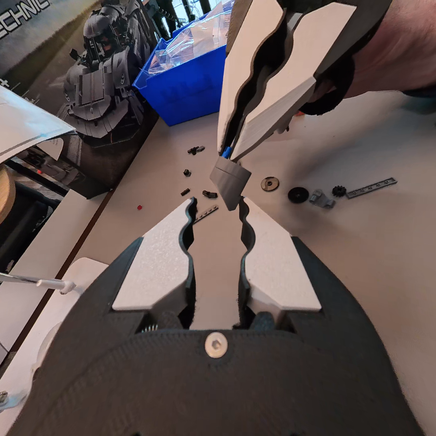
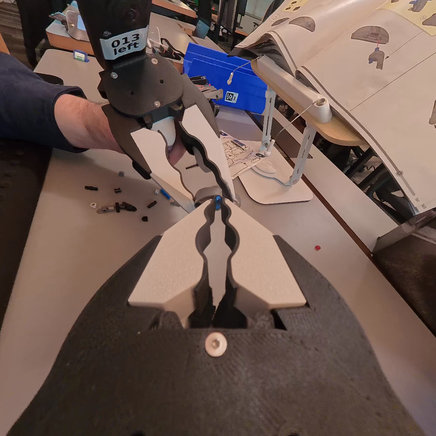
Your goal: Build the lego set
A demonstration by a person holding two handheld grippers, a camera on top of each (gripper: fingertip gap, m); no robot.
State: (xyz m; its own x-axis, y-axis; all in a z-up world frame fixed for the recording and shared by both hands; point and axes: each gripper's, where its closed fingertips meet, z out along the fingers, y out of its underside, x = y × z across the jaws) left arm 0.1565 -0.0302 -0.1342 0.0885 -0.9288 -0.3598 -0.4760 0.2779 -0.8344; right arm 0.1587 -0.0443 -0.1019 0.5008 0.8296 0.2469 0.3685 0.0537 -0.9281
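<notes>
Right gripper (image 1: 227, 153) angles down from above, clamped on the blue pin (image 1: 226, 151) stuck in the grey curved piece (image 1: 230, 182), held just above the table (image 1: 330, 236); left gripper (image 1: 218, 200) points forward beneath, jaws spread, piece's lower tip between its fingertips, contact unclear.

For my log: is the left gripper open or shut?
Open. In its own view the left gripper shows bare table between its fingers, and the grey piece hangs from the right gripper.
</notes>
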